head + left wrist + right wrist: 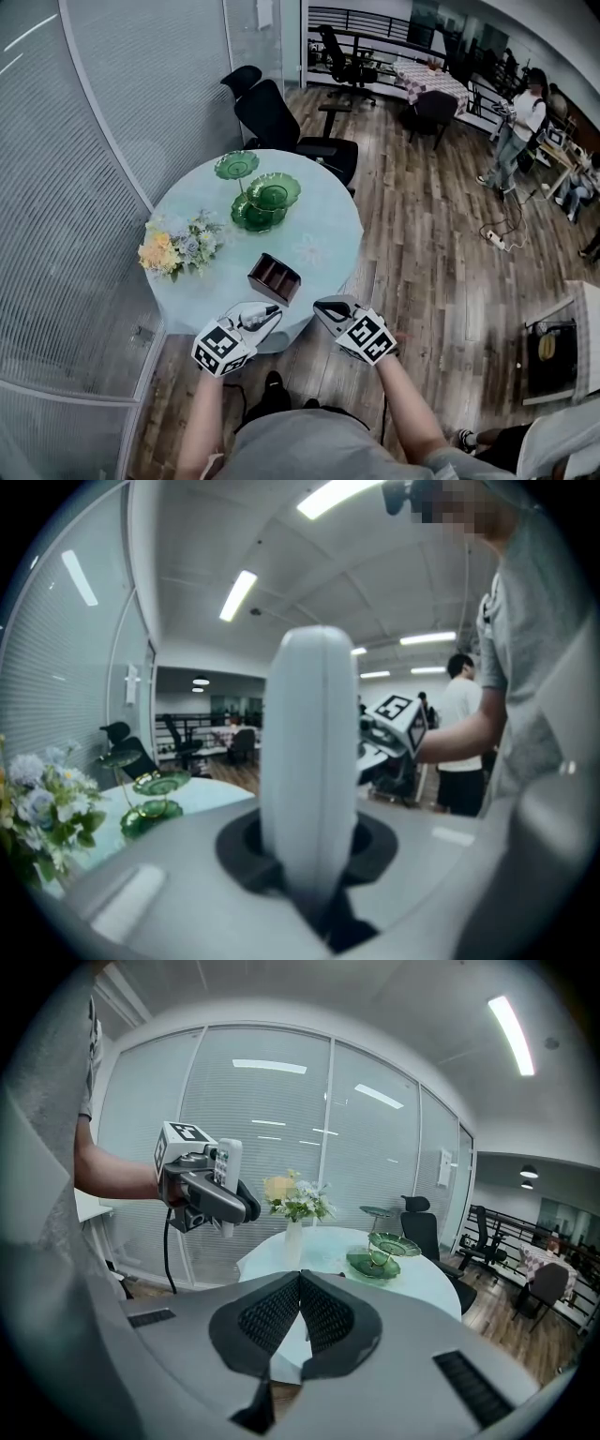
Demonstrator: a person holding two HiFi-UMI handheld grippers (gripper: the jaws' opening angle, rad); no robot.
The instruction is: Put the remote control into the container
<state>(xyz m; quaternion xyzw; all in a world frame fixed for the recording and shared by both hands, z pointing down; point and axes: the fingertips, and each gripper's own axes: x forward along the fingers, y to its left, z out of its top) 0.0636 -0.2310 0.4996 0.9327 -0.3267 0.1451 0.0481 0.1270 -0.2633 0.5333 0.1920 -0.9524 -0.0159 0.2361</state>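
Note:
My left gripper (265,315) is shut on a white remote control (260,319), held just off the near edge of the round table (319,220). In the left gripper view the remote (310,789) stands upright between the jaws and fills the middle. The brown open container (274,278), split into compartments, sits on the table's near part just beyond the left gripper. My right gripper (325,307) hangs beside the table edge, shut and empty; its jaws meet in the right gripper view (300,1286), which also shows the remote (226,1168) in the left gripper.
On the table stand a flower bouquet in a vase (178,247) at the left and a green tiered glass dish (258,192) at the back. A black office chair (281,122) stands behind the table, a glass partition (84,141) runs to the left, and people stand at the far right.

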